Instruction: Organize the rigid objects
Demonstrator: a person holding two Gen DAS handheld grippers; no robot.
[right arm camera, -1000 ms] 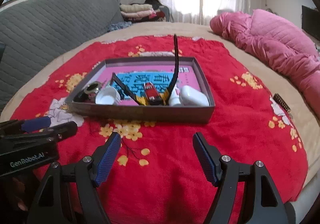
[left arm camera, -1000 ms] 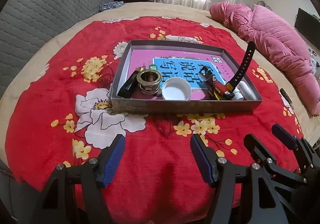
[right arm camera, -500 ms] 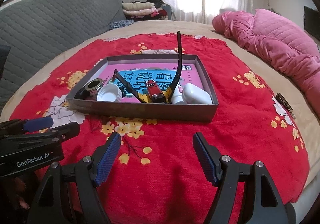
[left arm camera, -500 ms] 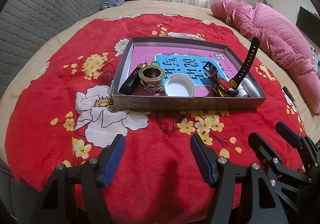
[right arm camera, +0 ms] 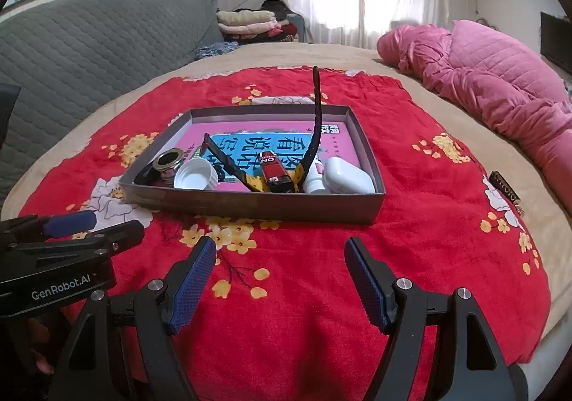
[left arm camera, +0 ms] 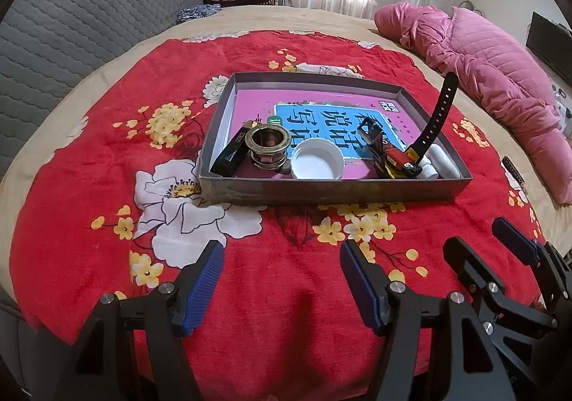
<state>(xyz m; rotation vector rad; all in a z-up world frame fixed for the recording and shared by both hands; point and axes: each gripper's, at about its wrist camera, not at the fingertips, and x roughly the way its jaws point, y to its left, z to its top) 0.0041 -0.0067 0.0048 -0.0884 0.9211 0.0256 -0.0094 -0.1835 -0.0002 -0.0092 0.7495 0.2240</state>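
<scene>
Shallow grey box (left arm camera: 332,192) sits on a red floral blanket (left arm camera: 107,136) spread over the bed. Along its near wall, left to right: black bar (left arm camera: 228,156), brass ring fitting (left arm camera: 269,140), white cap (left arm camera: 317,163), red-faced watch (right arm camera: 273,168) with one strap standing upright, white case (right arm camera: 348,176). Left gripper (left arm camera: 280,279) hovers over bare blanket before the box, jaws wide, nothing between. Right gripper (right arm camera: 280,281) just beside it, likewise wide and empty.

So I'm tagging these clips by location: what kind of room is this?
Probably a bedroom: a red floral blanket covers a bed with a grey quilted headboard, a pink quilted duvet lies bunched alongside, and folded clothes are stacked behind.
</scene>
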